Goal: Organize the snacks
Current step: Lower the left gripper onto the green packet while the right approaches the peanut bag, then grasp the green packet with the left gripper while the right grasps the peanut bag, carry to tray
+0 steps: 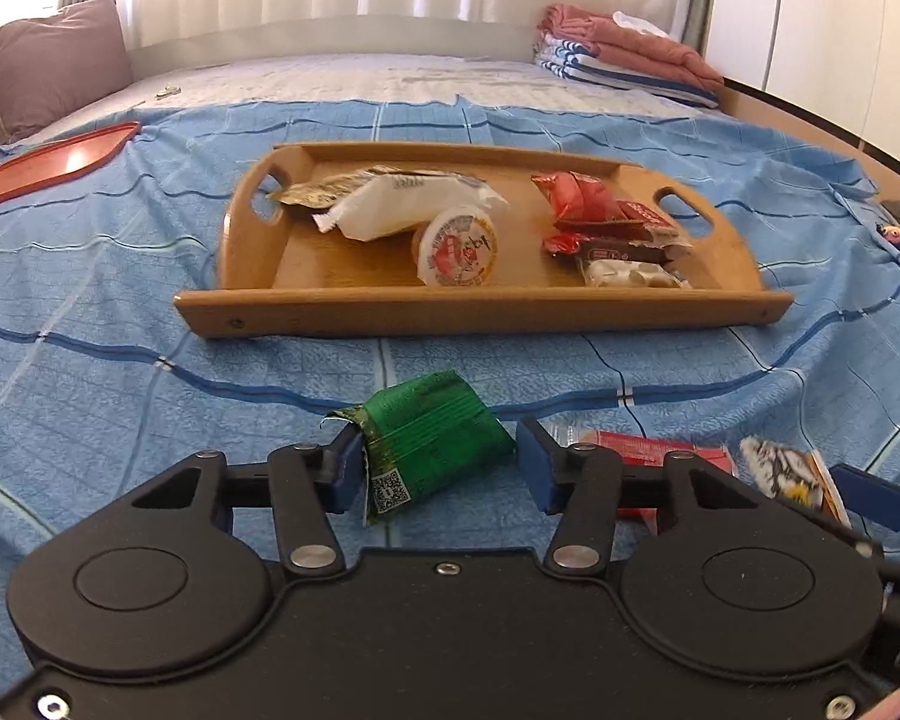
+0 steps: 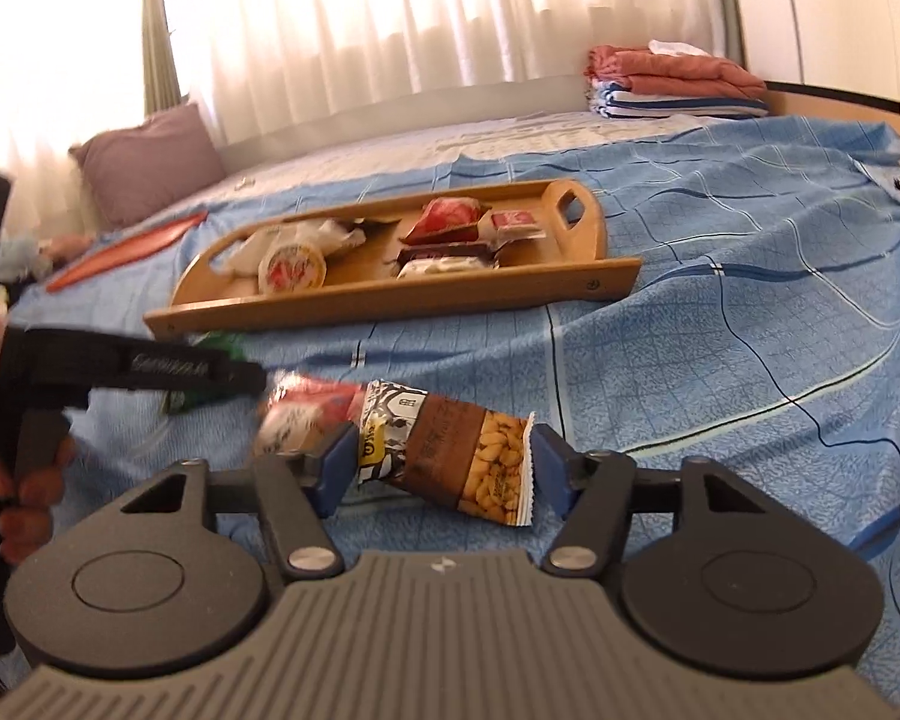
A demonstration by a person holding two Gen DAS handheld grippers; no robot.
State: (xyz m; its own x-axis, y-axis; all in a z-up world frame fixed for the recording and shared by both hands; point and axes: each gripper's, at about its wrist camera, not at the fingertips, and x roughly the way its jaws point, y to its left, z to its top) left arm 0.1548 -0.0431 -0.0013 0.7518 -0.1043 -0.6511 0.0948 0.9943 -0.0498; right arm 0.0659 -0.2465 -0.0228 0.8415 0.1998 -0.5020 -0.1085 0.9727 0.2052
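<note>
A wooden tray (image 1: 480,306) lies on the blue bedsheet and holds several snacks: a white packet, a round cup (image 1: 459,246) and red and brown wrapped bars (image 1: 606,222). My left gripper (image 1: 438,459) has its blue pads on both ends of a green snack packet (image 1: 432,438), in front of the tray. My right gripper (image 2: 444,459) has its pads against both ends of a peanut packet (image 2: 450,450). A red packet (image 2: 312,408) lies just left of it. The tray also shows in the right wrist view (image 2: 390,300).
A red lid or plate (image 1: 48,162) lies at the left on the bed. A purple pillow (image 1: 54,66) is at the back left. Folded towels and a pink blanket (image 1: 630,54) are stacked at the back right. The left gripper's body (image 2: 120,372) is close on my right gripper's left.
</note>
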